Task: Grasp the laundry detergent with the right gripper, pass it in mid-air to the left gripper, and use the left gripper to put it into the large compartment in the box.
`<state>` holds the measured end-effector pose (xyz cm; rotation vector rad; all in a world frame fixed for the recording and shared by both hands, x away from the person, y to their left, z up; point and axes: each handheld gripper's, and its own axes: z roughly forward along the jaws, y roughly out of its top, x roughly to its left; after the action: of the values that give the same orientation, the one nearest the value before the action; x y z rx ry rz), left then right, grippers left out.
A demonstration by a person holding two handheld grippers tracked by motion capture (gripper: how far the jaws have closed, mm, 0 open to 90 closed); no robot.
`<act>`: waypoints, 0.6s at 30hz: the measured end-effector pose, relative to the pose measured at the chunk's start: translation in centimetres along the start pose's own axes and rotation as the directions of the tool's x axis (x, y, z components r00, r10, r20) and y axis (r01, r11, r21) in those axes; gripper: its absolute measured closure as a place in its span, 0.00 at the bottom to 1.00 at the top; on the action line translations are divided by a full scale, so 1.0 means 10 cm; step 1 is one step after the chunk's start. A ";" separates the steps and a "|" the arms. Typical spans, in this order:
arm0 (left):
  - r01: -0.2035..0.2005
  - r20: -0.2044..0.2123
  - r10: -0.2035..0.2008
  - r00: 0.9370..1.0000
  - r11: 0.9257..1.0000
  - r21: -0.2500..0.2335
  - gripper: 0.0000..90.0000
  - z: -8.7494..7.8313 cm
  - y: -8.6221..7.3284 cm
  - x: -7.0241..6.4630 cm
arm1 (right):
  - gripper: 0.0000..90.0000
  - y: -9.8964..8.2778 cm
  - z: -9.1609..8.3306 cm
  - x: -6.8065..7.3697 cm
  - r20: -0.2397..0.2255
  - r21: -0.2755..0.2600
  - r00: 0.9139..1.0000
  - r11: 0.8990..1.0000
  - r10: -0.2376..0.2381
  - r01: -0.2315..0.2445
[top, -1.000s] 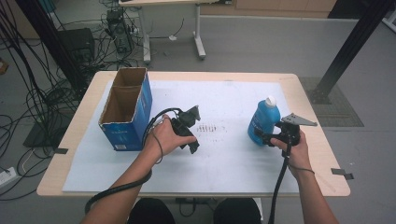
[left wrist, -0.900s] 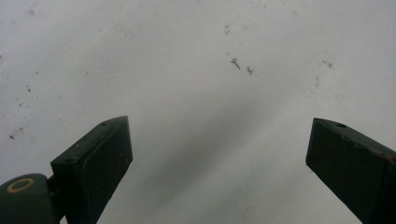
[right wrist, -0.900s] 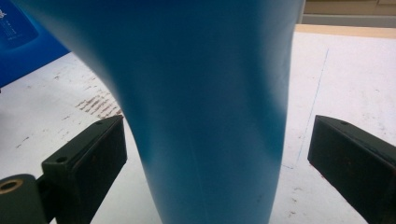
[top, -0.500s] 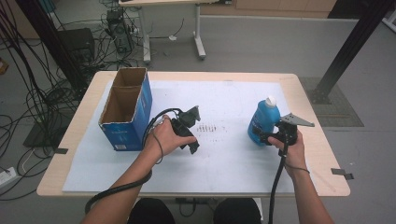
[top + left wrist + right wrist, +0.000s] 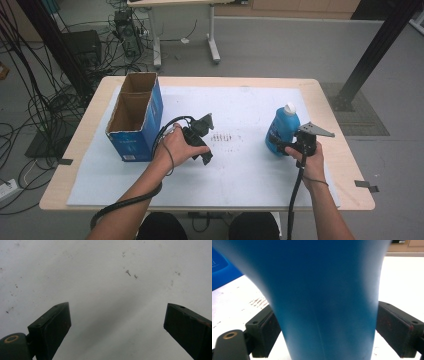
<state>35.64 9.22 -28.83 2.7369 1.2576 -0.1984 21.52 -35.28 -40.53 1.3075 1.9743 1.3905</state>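
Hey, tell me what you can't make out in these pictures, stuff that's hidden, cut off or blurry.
- Bottle, right gripper view: blurred from closeness, top and base cut off by the edges.
- Bottle's base, high view: hidden behind the right tool.
- Box print, high view: too small to read.
- Left tool, high view: partly covered by the hand.

One blue bottle (image 5: 283, 129), one cardboard box (image 5: 134, 120), two tools.

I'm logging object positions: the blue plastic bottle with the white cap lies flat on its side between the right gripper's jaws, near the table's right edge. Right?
Not quite. The blue plastic bottle with the white cap stands upright, as the high view shows. It is between the jaws of the right gripper, which have just been closing, near the table's right edge.
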 end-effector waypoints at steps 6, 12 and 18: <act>0.003 0.001 -0.003 1.000 1.000 0.000 0.09 0.00 -0.01 0.00 | 0.17 -0.02 0.01 0.02 0.008 -0.005 1.000 1.000 0.001 -0.001; 0.002 -0.001 -0.002 1.000 1.000 -0.001 0.09 -0.01 -0.01 0.00 | 0.24 -0.03 0.02 0.04 0.012 -0.013 1.000 1.000 -0.013 0.014; 0.003 -0.001 -0.003 1.000 1.000 -0.005 0.09 -0.02 -0.01 0.00 | 0.31 -0.06 0.01 0.06 0.021 -0.020 1.000 1.000 -0.015 0.016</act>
<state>35.55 9.29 -28.62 2.7314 1.2607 -0.1947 21.07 -34.74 -40.97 1.2899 1.9471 1.3805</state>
